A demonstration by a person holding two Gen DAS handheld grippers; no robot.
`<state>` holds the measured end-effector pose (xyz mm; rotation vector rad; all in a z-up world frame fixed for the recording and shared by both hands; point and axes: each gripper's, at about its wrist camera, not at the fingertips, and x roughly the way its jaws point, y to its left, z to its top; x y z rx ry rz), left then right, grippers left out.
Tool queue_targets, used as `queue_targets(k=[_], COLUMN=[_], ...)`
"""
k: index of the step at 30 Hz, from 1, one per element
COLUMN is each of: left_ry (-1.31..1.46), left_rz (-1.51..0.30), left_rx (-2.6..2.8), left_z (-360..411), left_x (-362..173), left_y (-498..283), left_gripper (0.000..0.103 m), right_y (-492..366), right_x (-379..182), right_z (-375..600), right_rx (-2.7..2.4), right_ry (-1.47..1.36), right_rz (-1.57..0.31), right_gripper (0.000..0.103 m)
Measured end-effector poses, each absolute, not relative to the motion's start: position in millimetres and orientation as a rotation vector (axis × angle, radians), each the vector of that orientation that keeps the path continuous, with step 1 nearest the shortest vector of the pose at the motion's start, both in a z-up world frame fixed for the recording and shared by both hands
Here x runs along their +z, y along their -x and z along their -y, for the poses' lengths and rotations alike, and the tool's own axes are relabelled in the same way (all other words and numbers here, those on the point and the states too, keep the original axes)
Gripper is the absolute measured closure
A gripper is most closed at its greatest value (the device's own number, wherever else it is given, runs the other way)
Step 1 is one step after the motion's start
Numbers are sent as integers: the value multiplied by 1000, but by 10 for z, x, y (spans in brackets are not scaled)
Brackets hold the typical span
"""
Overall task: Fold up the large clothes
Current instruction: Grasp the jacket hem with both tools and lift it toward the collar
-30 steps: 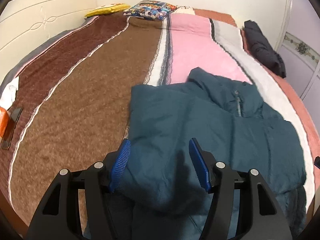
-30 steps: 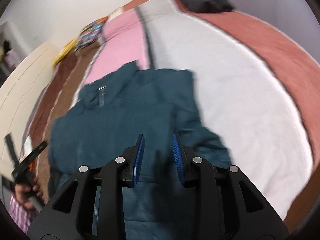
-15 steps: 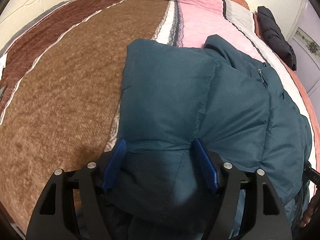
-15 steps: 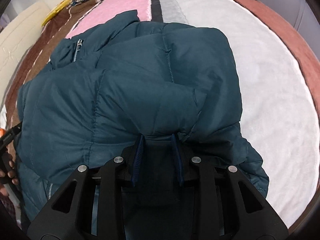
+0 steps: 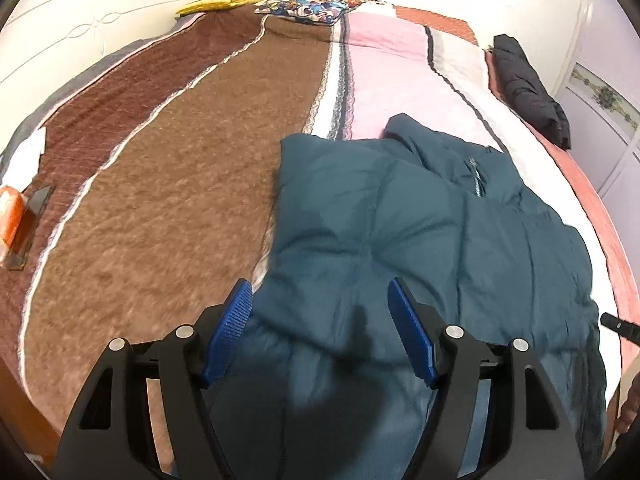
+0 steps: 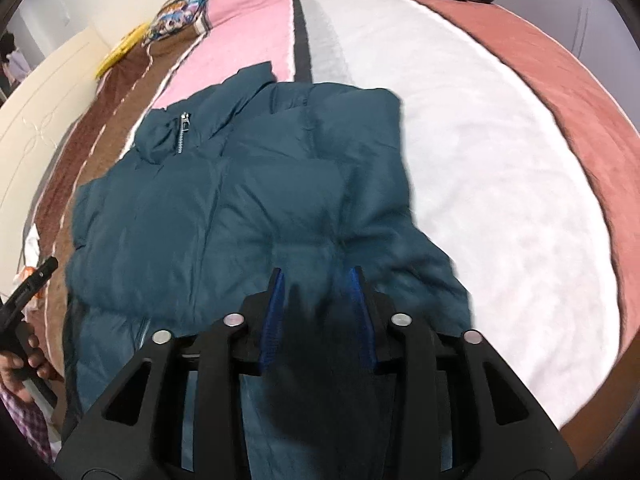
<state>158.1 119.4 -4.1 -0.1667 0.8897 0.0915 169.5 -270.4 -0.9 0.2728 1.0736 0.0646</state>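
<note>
A teal puffer jacket [image 5: 420, 220] lies on the bed, its lower part folded up over the body and its collar zipper [image 6: 182, 132] at the far end. My left gripper [image 5: 319, 284] hovers open over the jacket's near left corner, its pads wide apart and clear of the fabric. My right gripper [image 6: 316, 272] is over the jacket [image 6: 240, 200] at its near right side. Its jaws are opening, with a puffed ridge of the fabric between them; the picture is blurred there.
The bed has a striped blanket [image 5: 180, 200] in brown, pink, white and rust. A black garment [image 5: 528, 92] lies at the far right, pillows [image 5: 308, 0] at the head, and a cream headboard [image 5: 80, 32] at left. A person's hand [image 6: 20, 360] holds the left gripper.
Both grippers have pulled back from the folded jacket, so more of the bed shows. The right jaws stand a little wider than half a second ago.
</note>
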Motion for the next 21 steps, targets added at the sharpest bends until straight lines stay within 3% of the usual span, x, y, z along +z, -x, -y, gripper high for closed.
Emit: queue_targets(k=[8,21], left_ry=[128,201], left_rz=[-926,-1066], left_rx=[77,53], left_z=[-1358,-1479], left_x=[62,-72], left_y=[-891,201], left_gripper=[34,31], right_y=[-860,277], right_x=[77,-74], right_z=[3059,3300], right_rx=[33,80], right_ry=[-205,-258], right_rz=[-1139,-1326], right_gripper=[62,44])
